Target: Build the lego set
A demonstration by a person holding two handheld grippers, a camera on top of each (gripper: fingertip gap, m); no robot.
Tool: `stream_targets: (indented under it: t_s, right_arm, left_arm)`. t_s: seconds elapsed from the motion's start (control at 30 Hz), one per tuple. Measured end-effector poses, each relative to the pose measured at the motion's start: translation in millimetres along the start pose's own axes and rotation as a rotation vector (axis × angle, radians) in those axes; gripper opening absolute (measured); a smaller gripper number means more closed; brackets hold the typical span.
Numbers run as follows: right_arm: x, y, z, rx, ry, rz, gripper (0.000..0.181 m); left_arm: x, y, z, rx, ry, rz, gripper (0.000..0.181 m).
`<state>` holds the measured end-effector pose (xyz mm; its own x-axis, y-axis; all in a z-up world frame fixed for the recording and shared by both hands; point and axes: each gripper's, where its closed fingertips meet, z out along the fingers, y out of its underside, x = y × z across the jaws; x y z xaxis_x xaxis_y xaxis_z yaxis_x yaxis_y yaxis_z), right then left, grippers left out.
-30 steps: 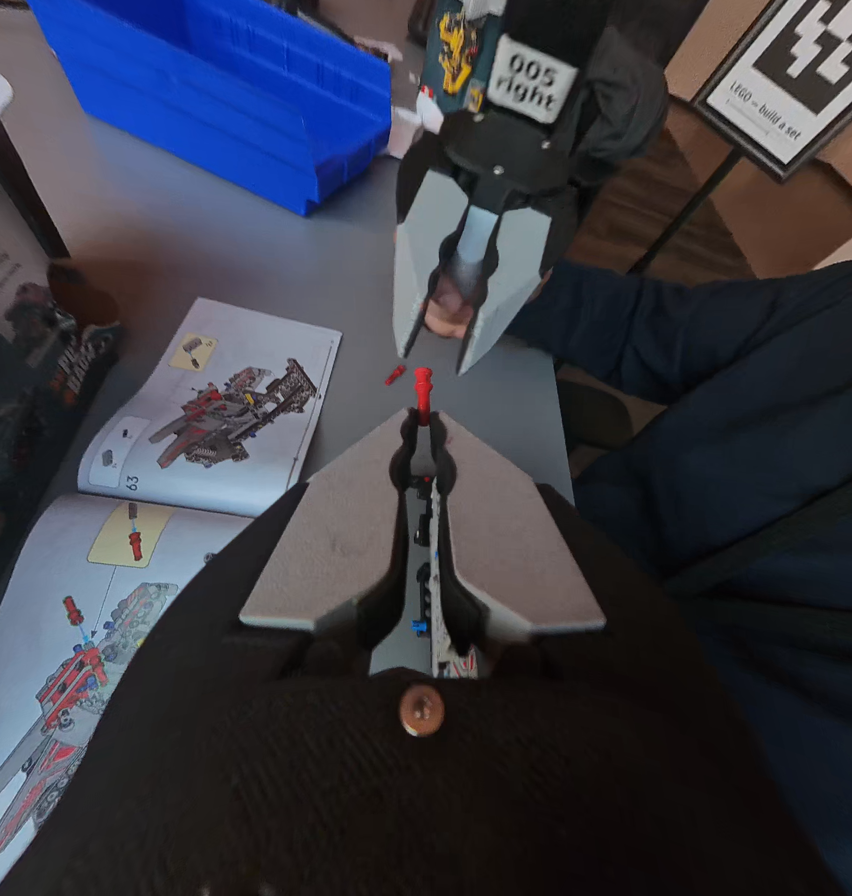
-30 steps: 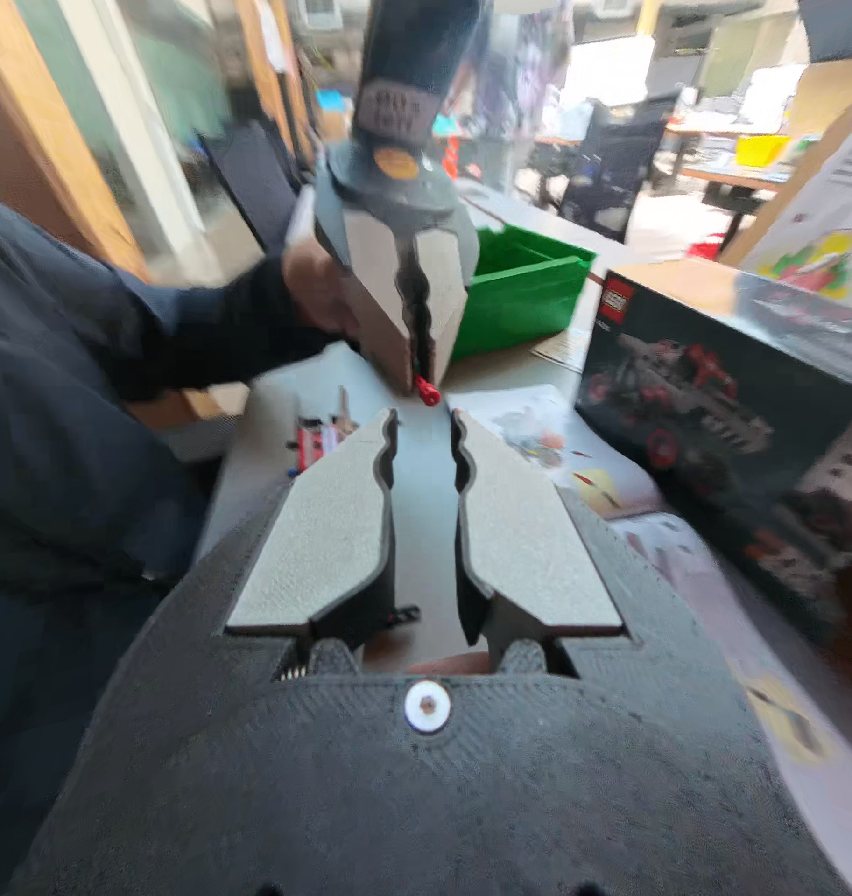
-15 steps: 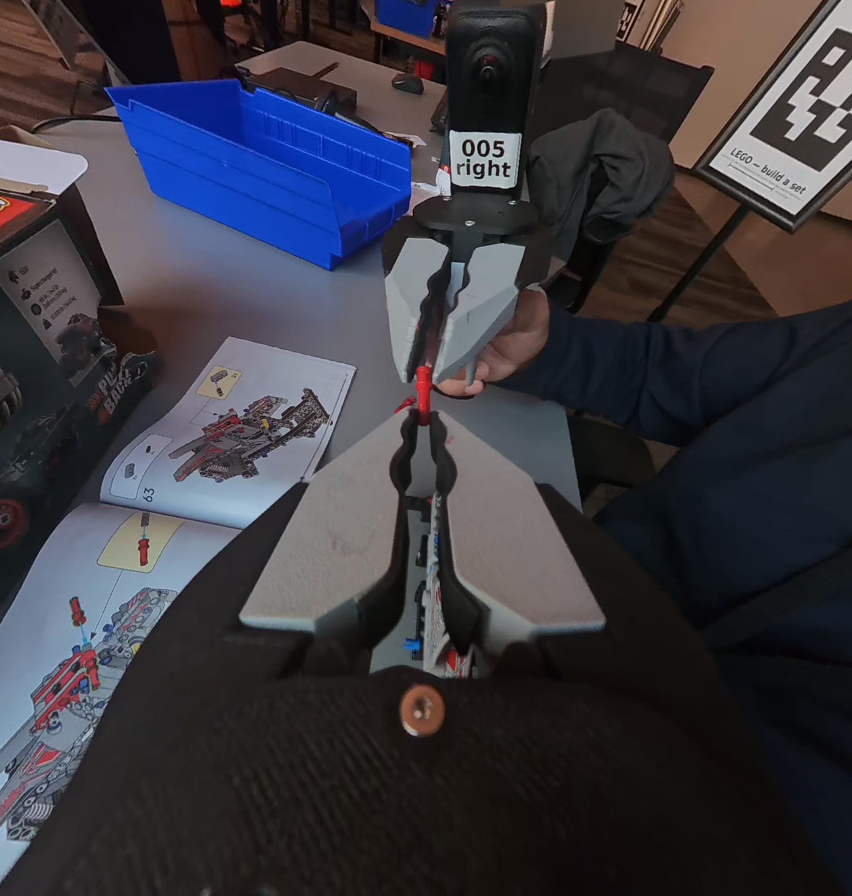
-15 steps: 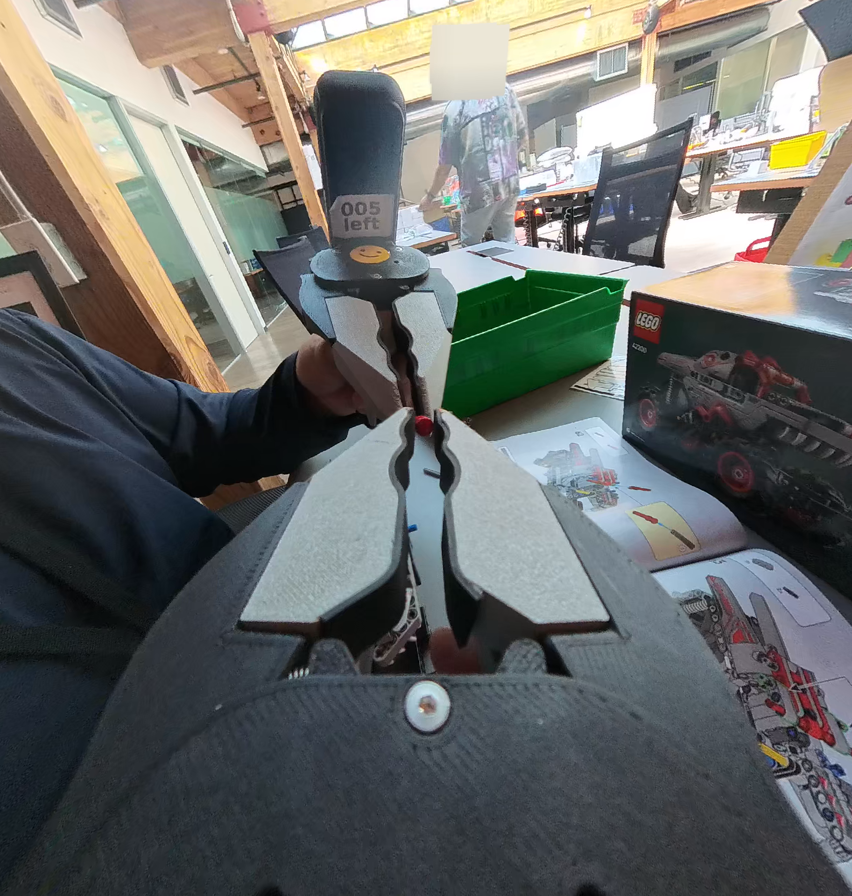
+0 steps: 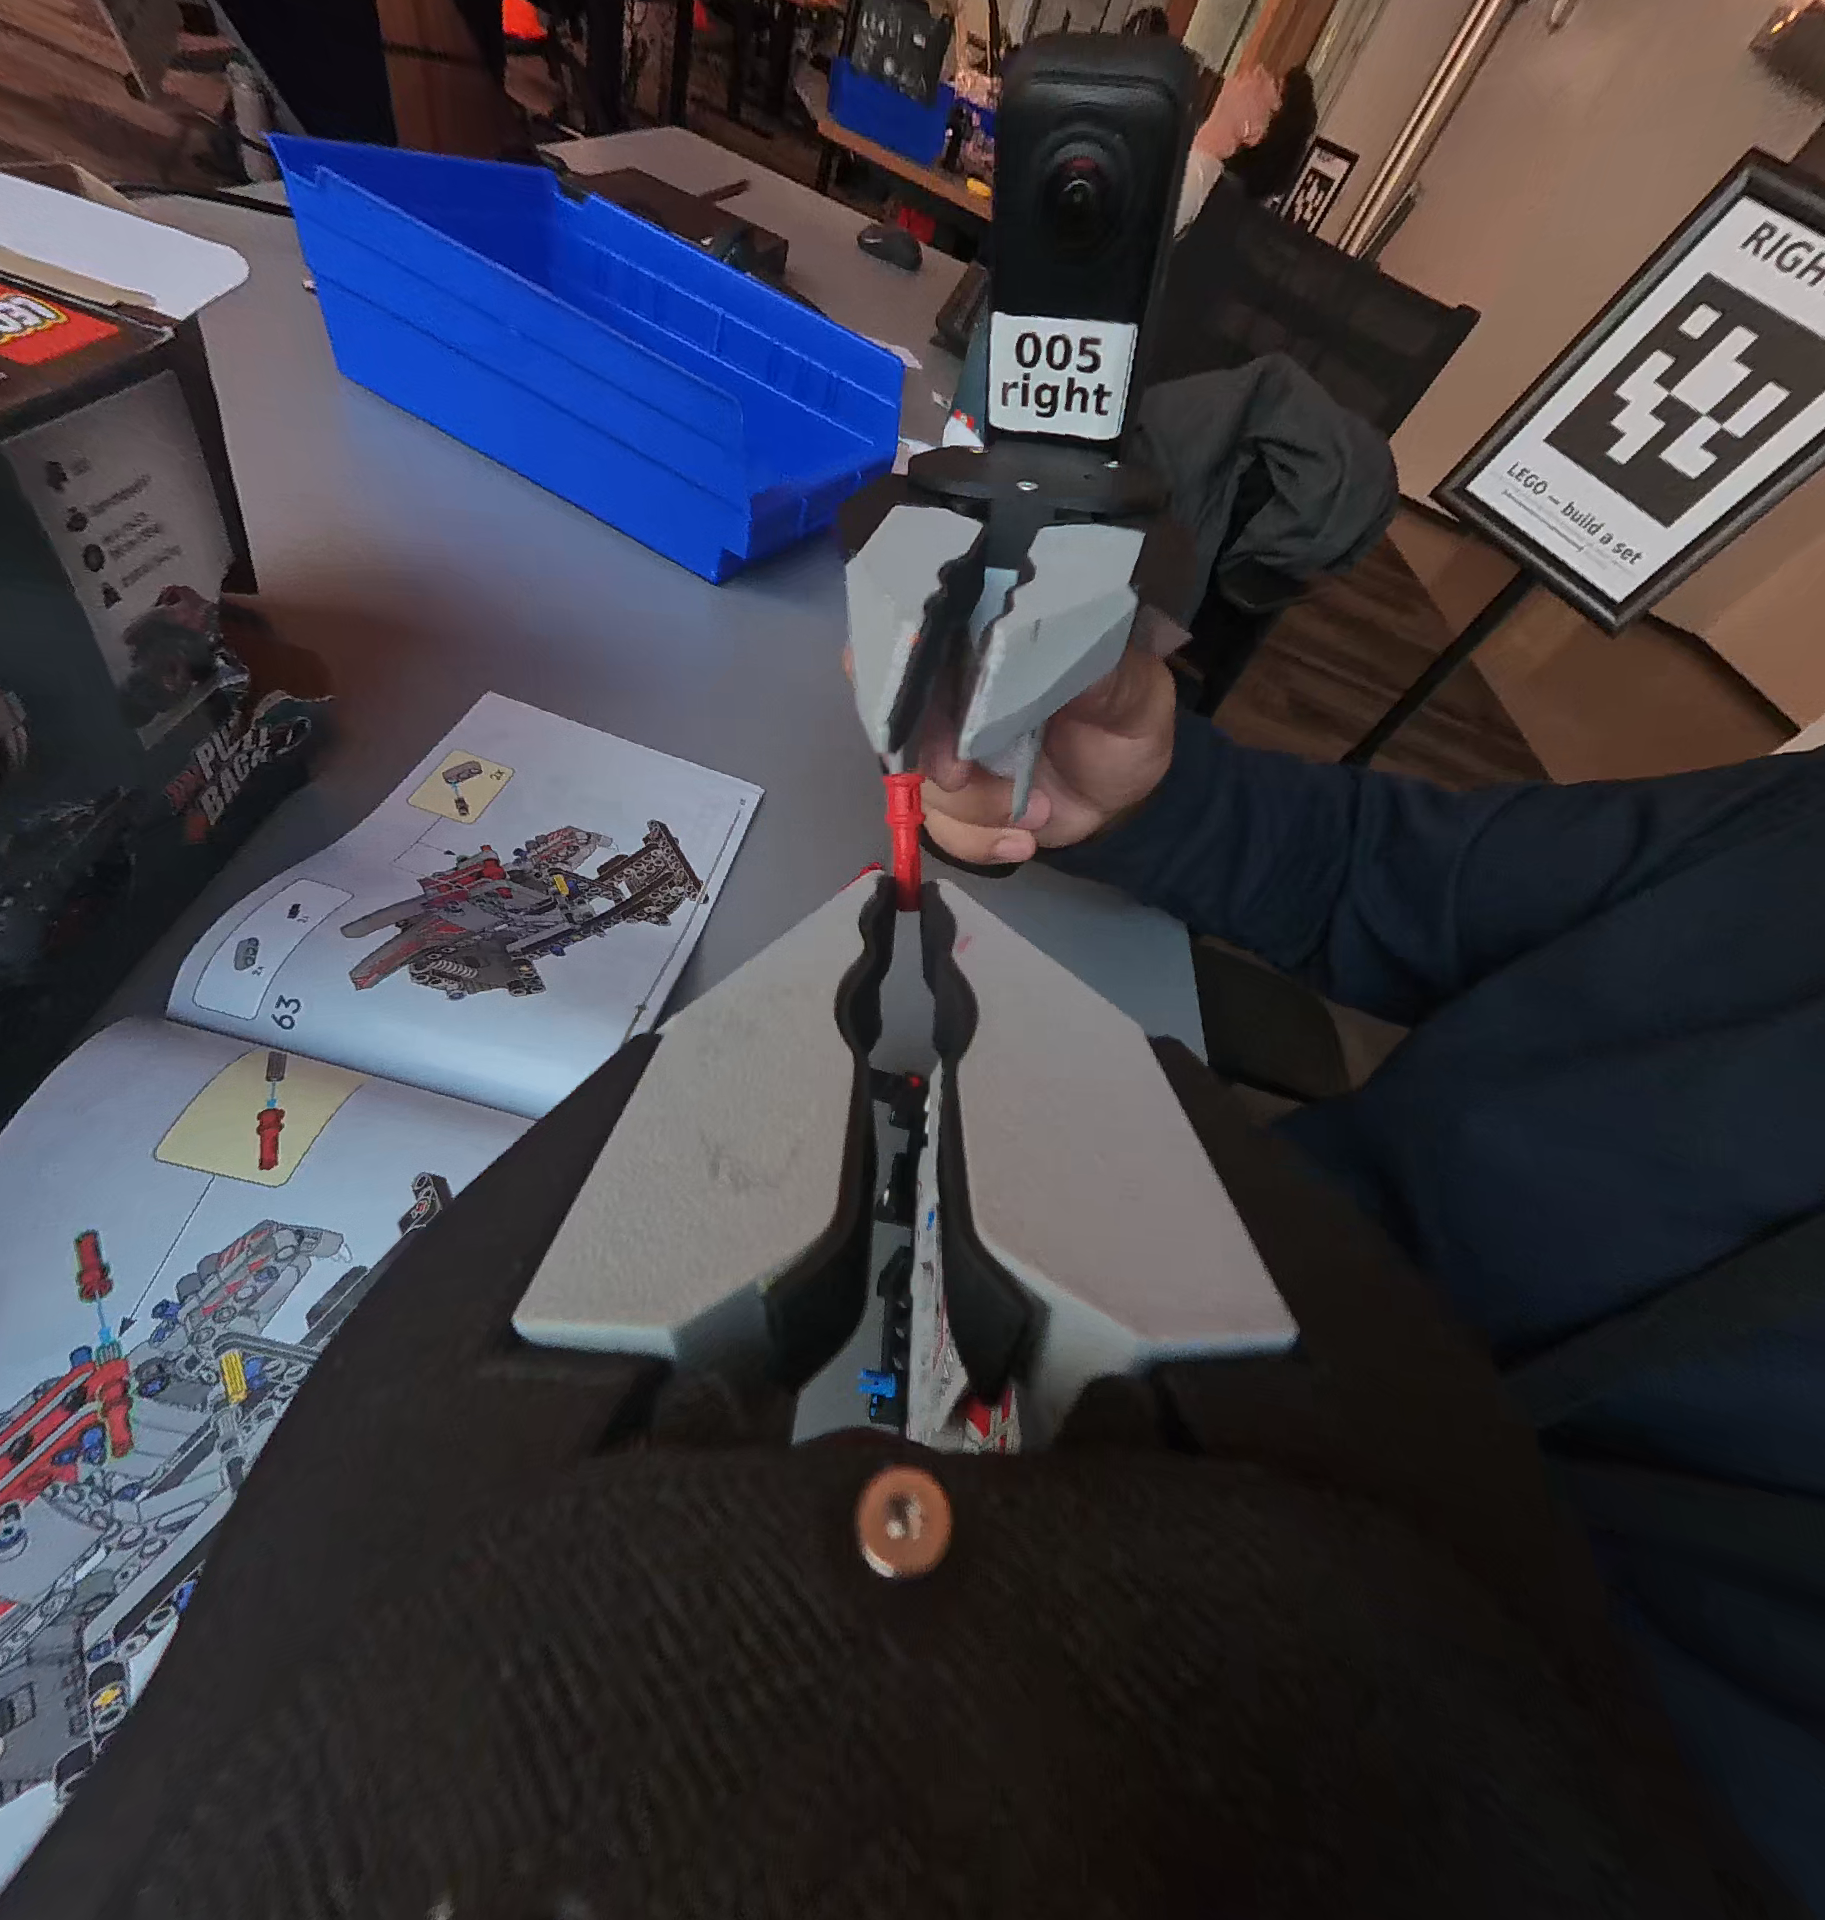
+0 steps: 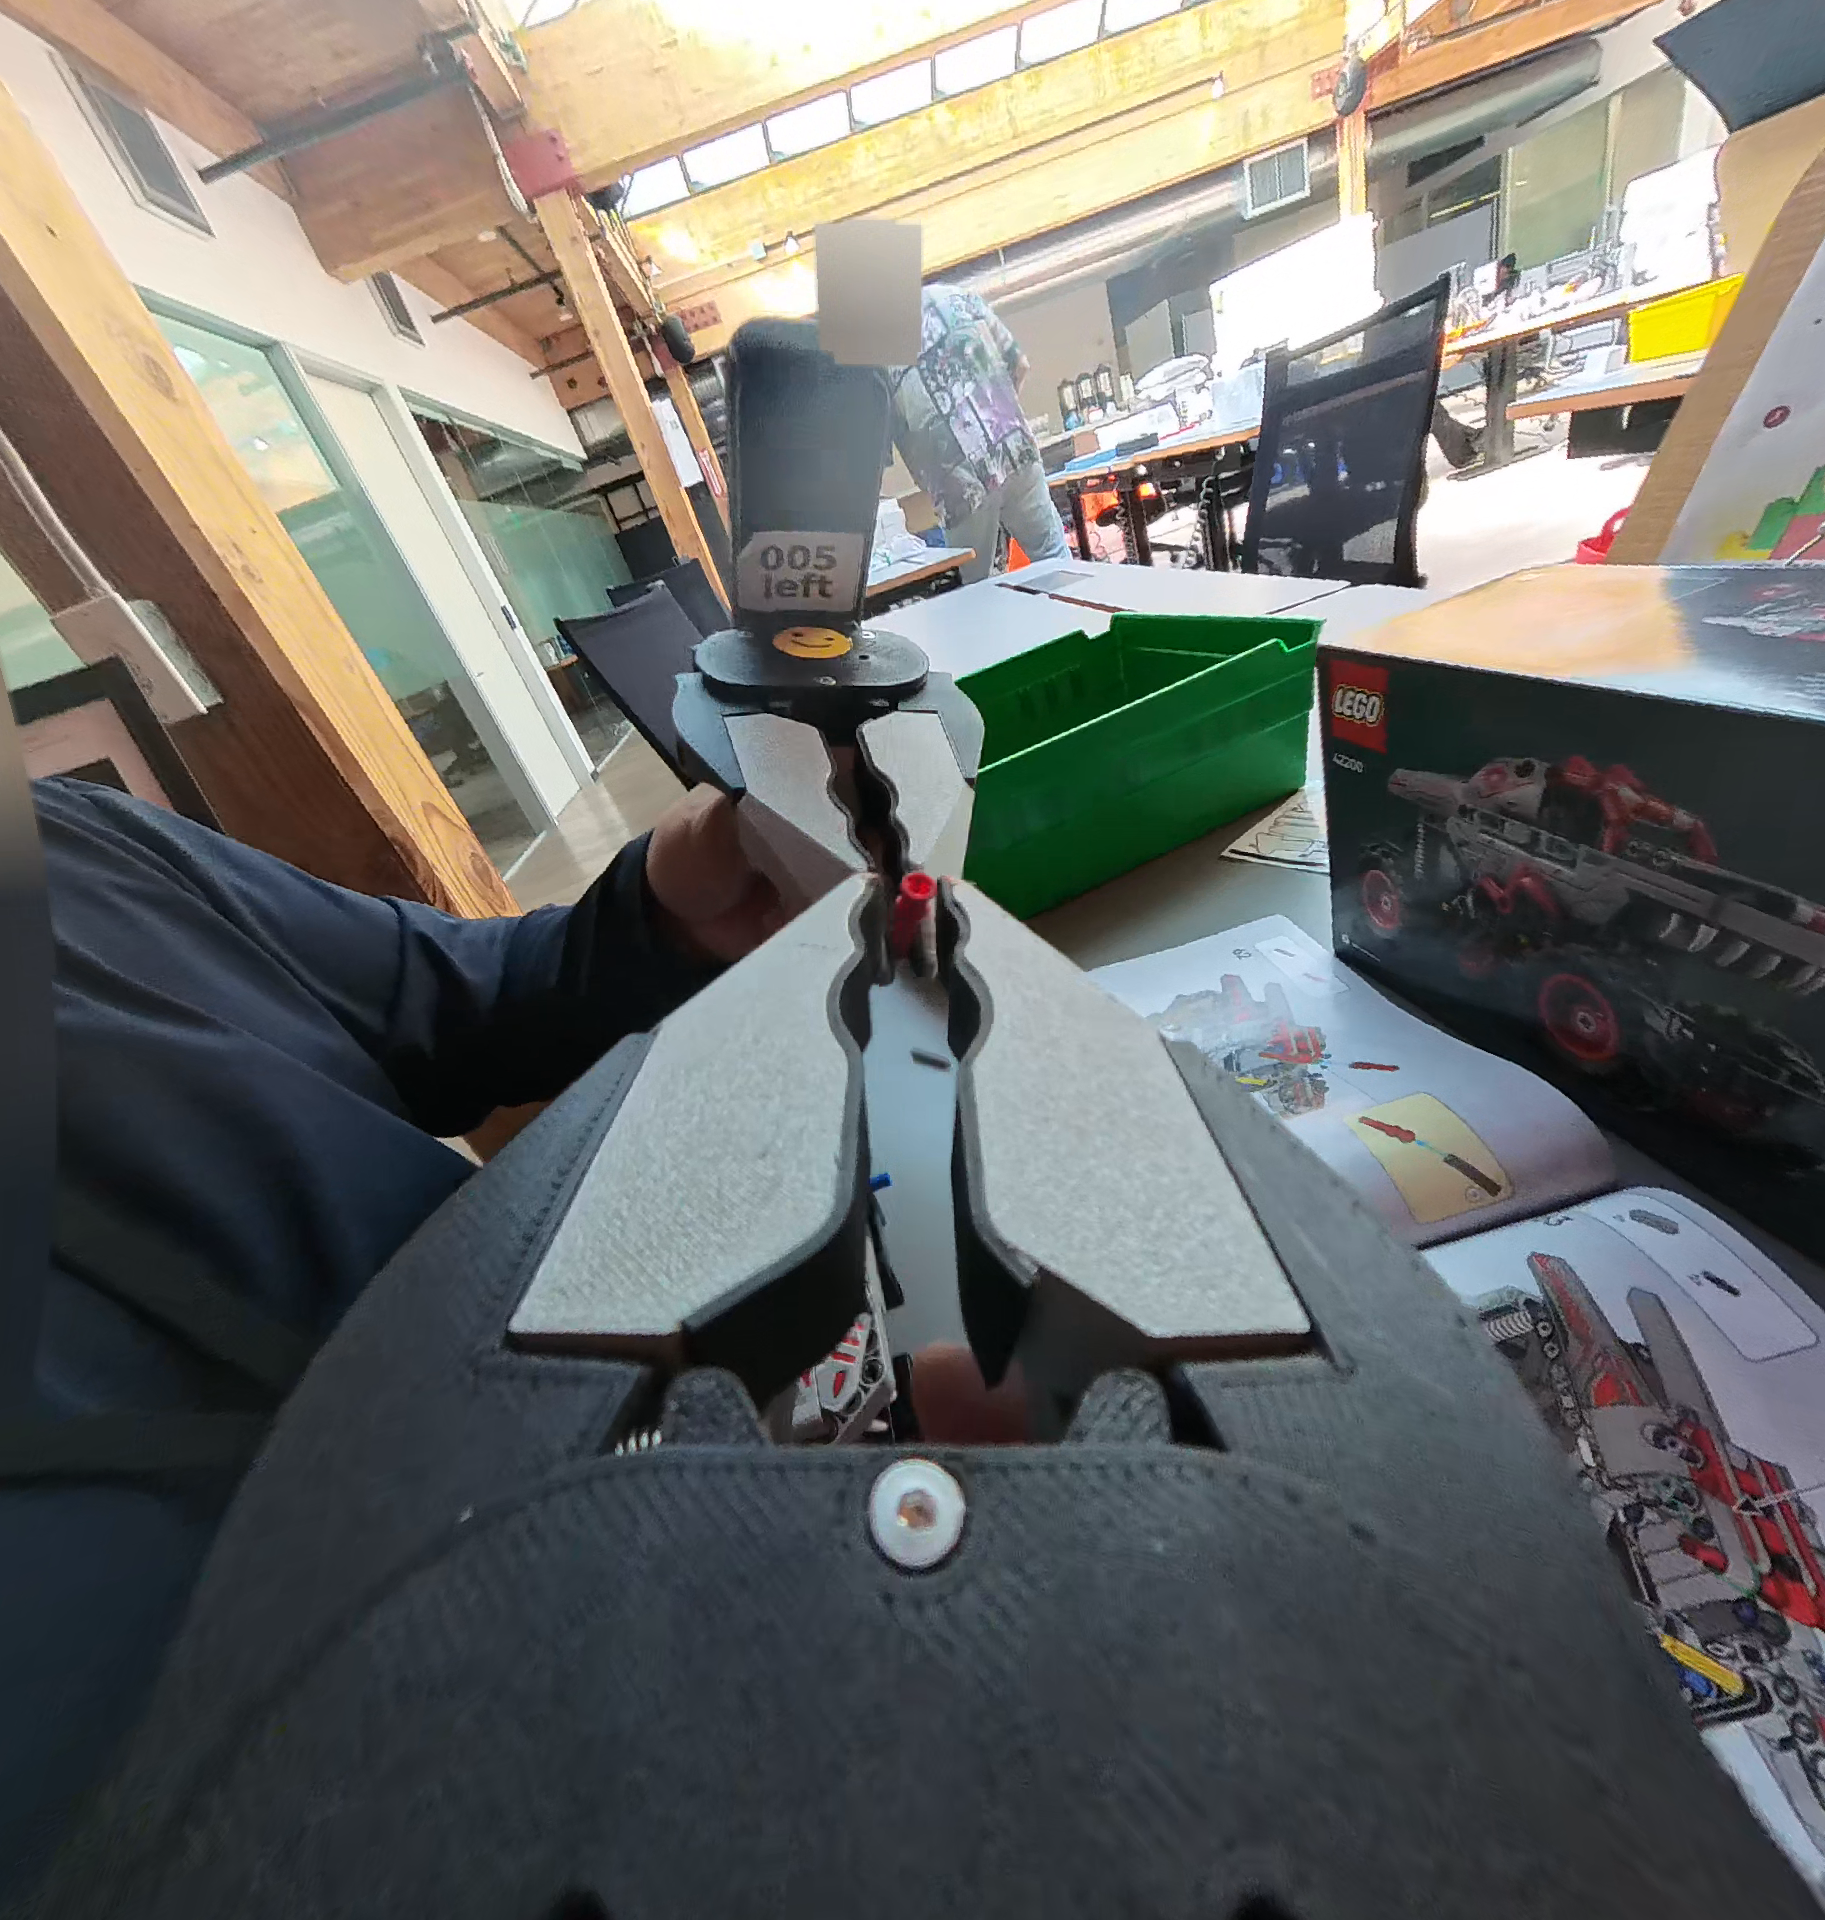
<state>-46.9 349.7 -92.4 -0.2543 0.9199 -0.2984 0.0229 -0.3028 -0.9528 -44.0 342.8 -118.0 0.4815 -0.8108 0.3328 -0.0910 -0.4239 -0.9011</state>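
Blue bin [image 5: 617, 364]: on the desk [image 5: 451, 582] toward its far edge in the left wrist view; nothing shows inside from here.
Green bin [image 6: 1136, 769]: on the desk in the right wrist view, beside the set's box [image 6: 1604, 862]; interior hidden by its walls.
Left tool [image 5: 903, 902]: closed on the lower end of a red pin [image 5: 903, 831], which stands up out of its tips.
Right tool [image 5: 934, 743]: held upright facing the left one, a hand [image 5: 1053, 779] wrapped round it; its tips are narrowly parted, just above the pin's head in the left wrist view. In its own view [image 6: 906, 904] the pin [image 6: 910, 912] sits between its tips; I cannot tell whether they touch it.
Instruction booklet [image 5: 451, 914]: lies open on the desk, between the box and the near edge.
Partly built model [image 5: 903, 1288]: glimpsed on the desk through the gap between the left tool's fingers.
Small dark piece [image 6: 931, 1058]: loose on the desk.
Framed sign [image 5: 1697, 384]: on a stand beyond the desk's right edge.
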Motion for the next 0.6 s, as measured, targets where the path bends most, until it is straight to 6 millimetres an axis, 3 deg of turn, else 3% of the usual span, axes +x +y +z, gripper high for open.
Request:
stream_targets:
  t_s: [0.17,0.5,0.6]
  right_arm:
    - [2,4,3,-0.016,-0.003,0.014,0.013]
    - [1,16,11,-0.086,0.002,-0.008,0.004]
    - [5,19,10,-0.101,0.020,0.005,0.004]
  left_arm:
    - [1,1,2,-0.005,-0.002,0.006,0.001]
    - [-1,9,4,-0.056,-0.014,0.000,0.001]
    - [-18,7,-18,-0.106,-0.144,0.094,0.004]
